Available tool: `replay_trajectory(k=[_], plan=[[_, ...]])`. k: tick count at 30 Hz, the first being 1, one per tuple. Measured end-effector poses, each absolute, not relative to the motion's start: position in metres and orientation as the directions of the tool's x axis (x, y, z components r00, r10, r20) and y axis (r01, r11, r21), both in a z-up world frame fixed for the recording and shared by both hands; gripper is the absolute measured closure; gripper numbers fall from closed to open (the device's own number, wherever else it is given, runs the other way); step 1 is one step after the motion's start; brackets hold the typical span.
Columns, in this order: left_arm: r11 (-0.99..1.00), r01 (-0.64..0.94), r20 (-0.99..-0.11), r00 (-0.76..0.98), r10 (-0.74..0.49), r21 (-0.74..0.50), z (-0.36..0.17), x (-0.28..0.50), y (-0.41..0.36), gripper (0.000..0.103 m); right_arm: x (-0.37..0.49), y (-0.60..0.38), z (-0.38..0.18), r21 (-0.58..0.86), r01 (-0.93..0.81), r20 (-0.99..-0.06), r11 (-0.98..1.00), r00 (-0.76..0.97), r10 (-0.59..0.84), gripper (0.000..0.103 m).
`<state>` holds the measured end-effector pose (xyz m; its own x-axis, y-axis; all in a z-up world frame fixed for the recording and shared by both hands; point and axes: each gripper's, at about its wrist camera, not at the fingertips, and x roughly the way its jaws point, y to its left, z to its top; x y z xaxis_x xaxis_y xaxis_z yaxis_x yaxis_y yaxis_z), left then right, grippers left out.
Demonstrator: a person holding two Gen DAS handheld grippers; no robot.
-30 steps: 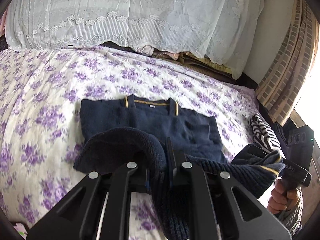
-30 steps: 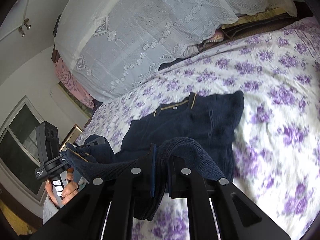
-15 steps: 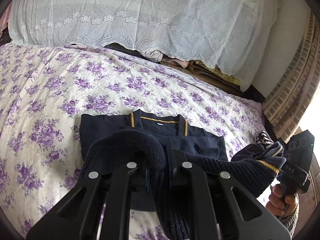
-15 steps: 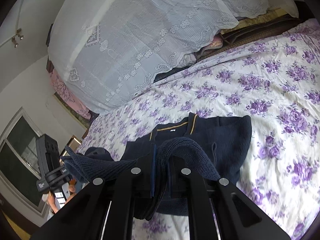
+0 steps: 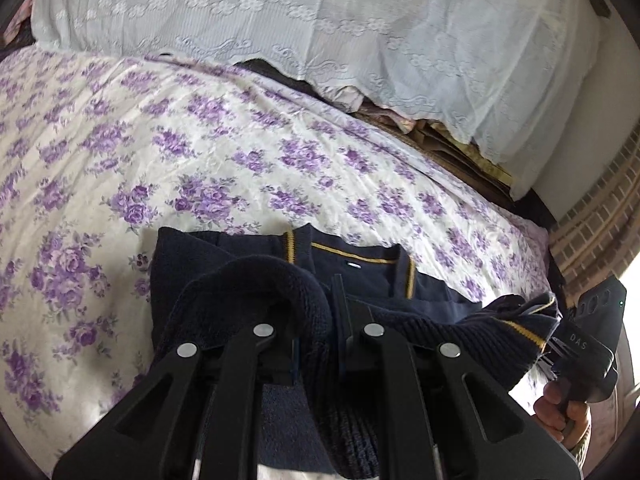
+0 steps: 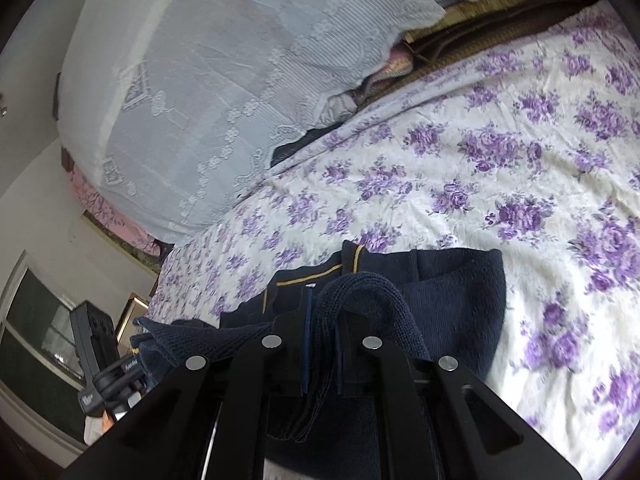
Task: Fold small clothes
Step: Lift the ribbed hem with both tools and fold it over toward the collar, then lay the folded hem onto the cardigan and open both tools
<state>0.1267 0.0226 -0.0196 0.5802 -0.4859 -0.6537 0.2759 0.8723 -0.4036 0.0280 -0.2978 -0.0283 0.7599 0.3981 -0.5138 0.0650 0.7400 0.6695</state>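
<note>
Both hand-held grippers, left [image 5: 334,344] and right [image 6: 322,354], are clamped on the sweater [image 5: 360,276] hem above the bed [image 5: 200,160]. We carry it level to the collar, edges aligned.

A bed [image 5: 120,152] (purple-flowered sheet) carries a navy sweater [image 5: 192,256] and lace-covered bedding [image 5: 320,20].

Lighting: soft daylight, moderately bright. Source: blown-out glare at right edge of left wrist view. Floral bedsheet [image 5: 224,152] evenly lit; navy sweater [image 6: 452,304] dark, detail muted. Motion blur on right side of right wrist view. Fisheye bending, black vignette corners.
</note>
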Motion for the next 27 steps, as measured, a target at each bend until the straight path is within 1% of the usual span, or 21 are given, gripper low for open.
replay_trajectory(k=[5, 8, 13, 14, 15, 16, 17, 18, 19, 20, 21, 23, 26, 27], plan=[[0.863, 0.225, -0.668, 0.555, -0.496, -0.453, -0.043, 0.142, 0.032, 0.091, 0.046, -0.300, -0.049, 0.712, 0.091, -0.503, 0.696, 0.758, 0.416, 0.091], [0.859, 0.208, -0.687, 0.526, -0.501, -0.467, -0.056, 0.152, 0.033, 0.089, 0.053, -0.303, -0.066, 0.717, 0.125, -0.528, 0.686, 0.740, 0.417, 0.090], [0.854, 0.241, -0.687, 0.514, -0.515, -0.460, -0.057, 0.157, 0.029, 0.084, 0.059, -0.310, -0.082, 0.738, 0.158, -0.537, 0.656, 0.726, 0.430, 0.089], [0.853, 0.247, -0.685, 0.514, -0.517, -0.459, -0.057, 0.157, 0.029, 0.081, 0.059, -0.311, -0.083, 0.740, 0.162, -0.538, 0.653, 0.726, 0.429, 0.087], [0.850, 0.258, -0.681, 0.512, -0.524, -0.460, -0.057, 0.156, 0.029, 0.077, 0.058, -0.312, -0.083, 0.741, 0.166, -0.538, 0.650, 0.725, 0.429, 0.082], [0.845, 0.264, -0.673, 0.514, -0.532, -0.466, -0.056, 0.155, 0.030, 0.076, 0.056, -0.314, -0.083, 0.747, 0.172, -0.534, 0.642, 0.731, 0.426, 0.078], [0.839, 0.266, -0.662, 0.520, -0.540, -0.474, -0.054, 0.154, 0.032, 0.072, 0.053, -0.317, -0.082, 0.751, 0.174, -0.527, 0.637, 0.739, 0.420, 0.069], [0.831, 0.270, -0.645, 0.529, -0.550, -0.487, -0.051, 0.152, 0.035, 0.069, 0.051, -0.319, -0.080, 0.754, 0.175, -0.521, 0.633, 0.747, 0.414, 0.063], [0.824, 0.274, -0.632, 0.538, -0.558, -0.495, -0.048, 0.151, 0.038, 0.068, 0.047, -0.322, -0.076, 0.758, 0.174, -0.510, 0.629, 0.759, 0.405, 0.060], [0.819, 0.277, -0.620, 0.545, -0.565, -0.502, -0.045, 0.150, 0.040, 0.062, 0.044, -0.325, -0.072, 0.761, 0.169, -0.496, 0.627, 0.774, 0.394, 0.054], [0.813, 0.279, -0.601, 0.561, -0.570, -0.511, -0.042, 0.147, 0.044, 0.052, 0.041, -0.328, -0.068, 0.763, 0.166, -0.484, 0.625, 0.787, 0.382, 0.052], [0.814, 0.271, -0.581, 0.588, -0.563, -0.514, -0.037, 0.144, 0.049, 0.043, 0.034, -0.334, -0.058, 0.764, 0.155, -0.459, 0.626, 0.812, 0.360, 0.052], [0.812, 0.270, -0.551, 0.622, -0.557, -0.517, -0.029, 0.140, 0.053, 0.039, 0.027, -0.336, -0.045, 0.742, 0.146, -0.442, 0.654, 0.840, 0.314, 0.052], [0.813, 0.266, -0.539, 0.637, -0.551, -0.518, -0.026, 0.138, 0.056, 0.035, 0.026, -0.335, -0.040, 0.732, 0.139, -0.437, 0.667, 0.846, 0.304, 0.053]])
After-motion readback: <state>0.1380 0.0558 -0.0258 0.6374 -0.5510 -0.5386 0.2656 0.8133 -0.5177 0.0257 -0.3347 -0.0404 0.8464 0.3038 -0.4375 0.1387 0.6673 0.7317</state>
